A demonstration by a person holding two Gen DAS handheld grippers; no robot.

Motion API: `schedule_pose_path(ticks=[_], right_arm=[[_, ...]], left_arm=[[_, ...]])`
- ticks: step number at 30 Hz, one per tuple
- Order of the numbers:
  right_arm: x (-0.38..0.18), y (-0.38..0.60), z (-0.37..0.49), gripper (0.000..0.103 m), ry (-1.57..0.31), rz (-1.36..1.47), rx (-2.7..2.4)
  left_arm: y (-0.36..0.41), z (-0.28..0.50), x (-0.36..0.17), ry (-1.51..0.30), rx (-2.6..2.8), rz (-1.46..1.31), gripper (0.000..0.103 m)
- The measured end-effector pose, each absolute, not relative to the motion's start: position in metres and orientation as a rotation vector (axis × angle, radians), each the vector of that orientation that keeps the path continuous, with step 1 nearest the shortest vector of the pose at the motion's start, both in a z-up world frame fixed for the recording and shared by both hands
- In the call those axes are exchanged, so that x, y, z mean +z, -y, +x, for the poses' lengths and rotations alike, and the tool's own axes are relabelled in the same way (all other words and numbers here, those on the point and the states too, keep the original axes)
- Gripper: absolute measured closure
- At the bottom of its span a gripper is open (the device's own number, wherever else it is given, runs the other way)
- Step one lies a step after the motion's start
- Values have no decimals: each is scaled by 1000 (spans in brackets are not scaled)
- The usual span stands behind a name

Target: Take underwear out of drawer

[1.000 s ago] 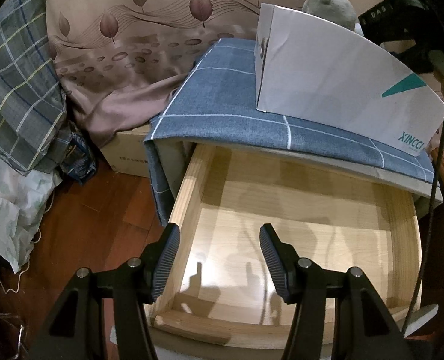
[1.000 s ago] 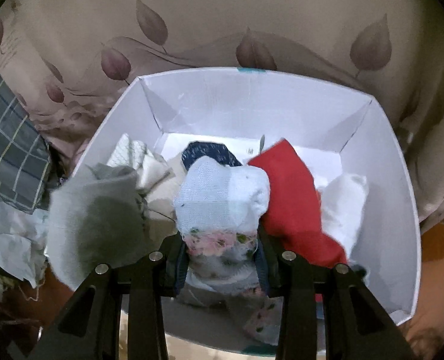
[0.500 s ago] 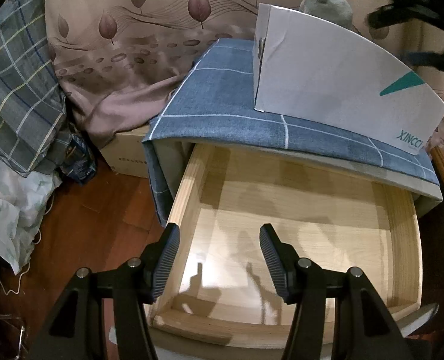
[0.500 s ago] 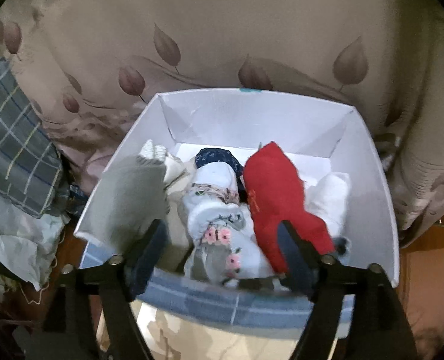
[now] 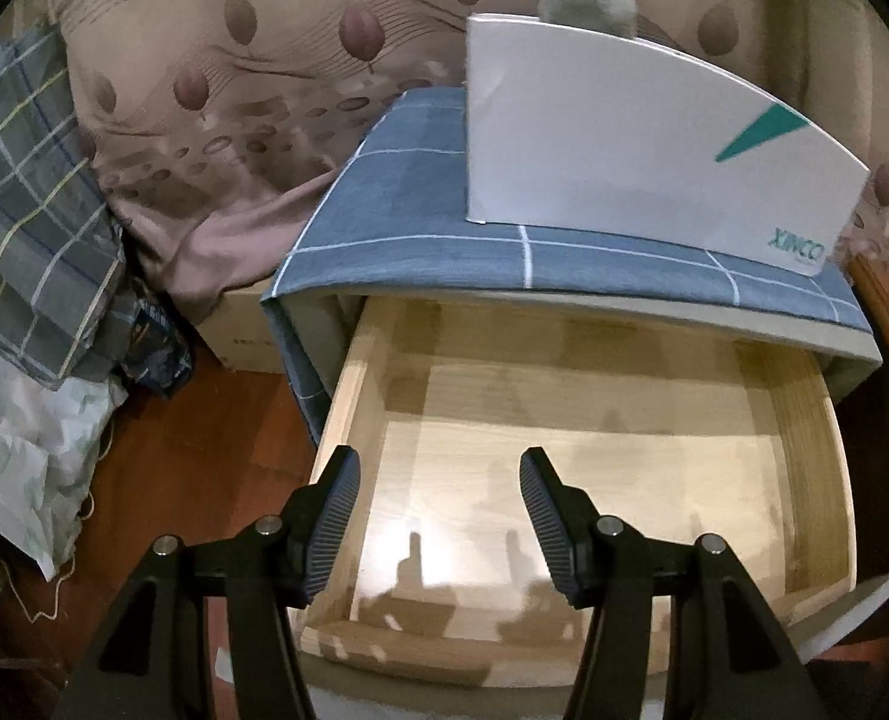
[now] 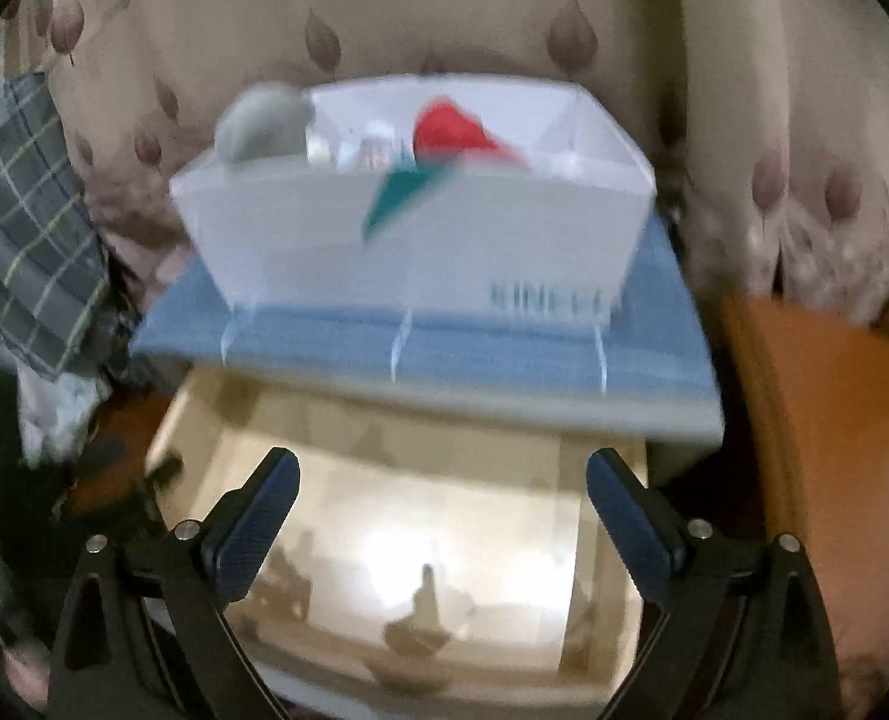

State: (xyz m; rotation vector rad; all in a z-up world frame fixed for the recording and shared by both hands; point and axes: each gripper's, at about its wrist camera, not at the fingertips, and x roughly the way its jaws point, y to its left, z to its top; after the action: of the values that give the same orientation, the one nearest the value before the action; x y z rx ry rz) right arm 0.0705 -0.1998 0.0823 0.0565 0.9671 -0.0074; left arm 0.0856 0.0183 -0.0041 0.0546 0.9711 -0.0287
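The light wooden drawer [image 5: 594, 468] stands pulled open below the blue-cloth-covered cabinet top; its bare floor shows in both views, also in the right wrist view [image 6: 396, 516]. A white box [image 5: 624, 138] sits on the cabinet top and holds underwear: a grey piece [image 6: 261, 120], a red piece [image 6: 453, 129] and pale pieces between them. My left gripper [image 5: 438, 516] is open and empty over the drawer's front left. My right gripper [image 6: 441, 522] is wide open and empty above the drawer, in front of the box [image 6: 420, 222]. The right wrist view is blurred.
A blue checked cloth [image 5: 408, 210] covers the cabinet top. A leaf-print beige sheet [image 5: 216, 78] hangs behind. A plaid cloth [image 5: 18, 198] and a plastic bag [image 5: 18, 462] lie at left on the wooden floor. An orange-brown wooden piece of furniture [image 6: 828, 420] stands at right.
My right gripper let go of the floral white underwear in the box, opened wide and pulled back and down to above the drawer. The left gripper stayed nearly still.
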Motion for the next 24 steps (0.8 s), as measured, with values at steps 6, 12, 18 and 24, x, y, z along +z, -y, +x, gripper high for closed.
schedule_pose_path(ticks=[6,12,18,24], right_arm=[[43,199,44,8,-1028,71,-1],[30,200,38,7,-1061,122,13],[18,207,40,3,-1100,163,16],[12,208,42,3,-1126,182,15]], left_arm=[[-13,76,-2,-966,-49,69,46],[-6,67,-1,-959,-60,68,46],[-2,66,-2,-961,-71,79,46],[-2,64,-1,-959,-75,77,46]])
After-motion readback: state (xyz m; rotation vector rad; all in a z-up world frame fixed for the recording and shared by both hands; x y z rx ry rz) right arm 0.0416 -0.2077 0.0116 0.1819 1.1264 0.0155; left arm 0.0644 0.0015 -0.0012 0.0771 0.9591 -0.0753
